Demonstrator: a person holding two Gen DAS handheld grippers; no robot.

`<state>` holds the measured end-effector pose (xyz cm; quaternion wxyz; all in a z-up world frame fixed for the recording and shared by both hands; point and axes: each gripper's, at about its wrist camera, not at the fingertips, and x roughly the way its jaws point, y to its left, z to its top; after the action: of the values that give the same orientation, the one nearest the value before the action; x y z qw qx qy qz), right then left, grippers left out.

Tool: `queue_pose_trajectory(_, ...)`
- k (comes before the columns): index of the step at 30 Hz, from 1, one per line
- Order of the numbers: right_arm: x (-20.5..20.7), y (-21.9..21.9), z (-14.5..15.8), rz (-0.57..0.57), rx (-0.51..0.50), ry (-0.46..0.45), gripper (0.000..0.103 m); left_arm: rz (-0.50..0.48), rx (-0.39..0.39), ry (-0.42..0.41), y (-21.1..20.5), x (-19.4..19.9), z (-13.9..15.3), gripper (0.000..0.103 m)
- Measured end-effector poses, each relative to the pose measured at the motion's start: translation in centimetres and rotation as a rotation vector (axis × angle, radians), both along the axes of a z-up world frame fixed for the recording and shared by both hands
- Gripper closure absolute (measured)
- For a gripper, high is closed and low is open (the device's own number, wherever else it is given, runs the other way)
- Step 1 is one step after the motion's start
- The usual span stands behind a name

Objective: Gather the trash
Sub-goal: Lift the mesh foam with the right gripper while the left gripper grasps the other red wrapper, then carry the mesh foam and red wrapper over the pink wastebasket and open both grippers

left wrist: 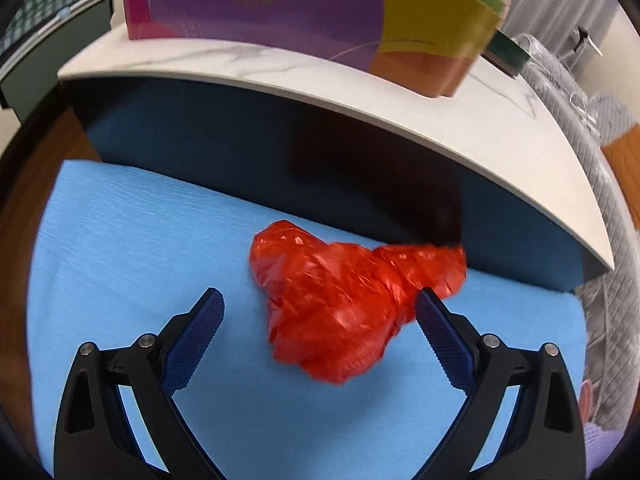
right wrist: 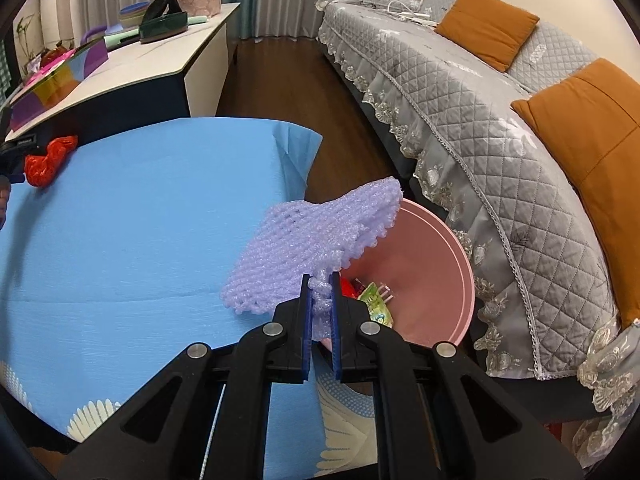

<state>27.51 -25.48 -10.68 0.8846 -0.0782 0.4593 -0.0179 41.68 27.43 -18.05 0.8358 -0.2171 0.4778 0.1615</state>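
Trash drove both poses: the right gripper (right wrist: 321, 280) pinched foam netting (right wrist: 316, 240) above the pink bin (right wrist: 460, 264), while the left gripper (left wrist: 320, 300) straddled a red bag (left wrist: 340, 300), jaws spread.

The colourful box (left wrist: 304, 12) on the marble-topped cabinet (left wrist: 360, 88) is cut off by the top edge of the left wrist view and softened by blur. In the right wrist view the purple foam net (right wrist: 316, 240) hides part of the pink basin (right wrist: 432, 264), whose contents are too small to identify. The left gripper (right wrist: 12, 160) is clipped at the frame's edge beside the red plastic bag (right wrist: 48, 160).
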Motion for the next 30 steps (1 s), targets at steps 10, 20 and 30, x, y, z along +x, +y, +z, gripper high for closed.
queue_pose_trajectory(10, -0.4, 1.0, 0.9, 0.04, 0.005, -0.034, 0.095, -0.107, 0.104, -0.056, -4.3, -2.5, 2.6, 0.067)
queue_pose_trajectory(20, -3.5, 2.3, 4.2, 0.15, 0.155, -0.156, 0.095, -0.303, 0.24, -0.087, -14.2, -12.8, 10.1, 0.067)
queue_pose_trajectory(30, -11.1, 5.2, 5.8, 0.239, 0.254, -0.125, 0.095, -0.318, 0.254, -0.099, -19.1, -26.7, 11.3, 0.067)
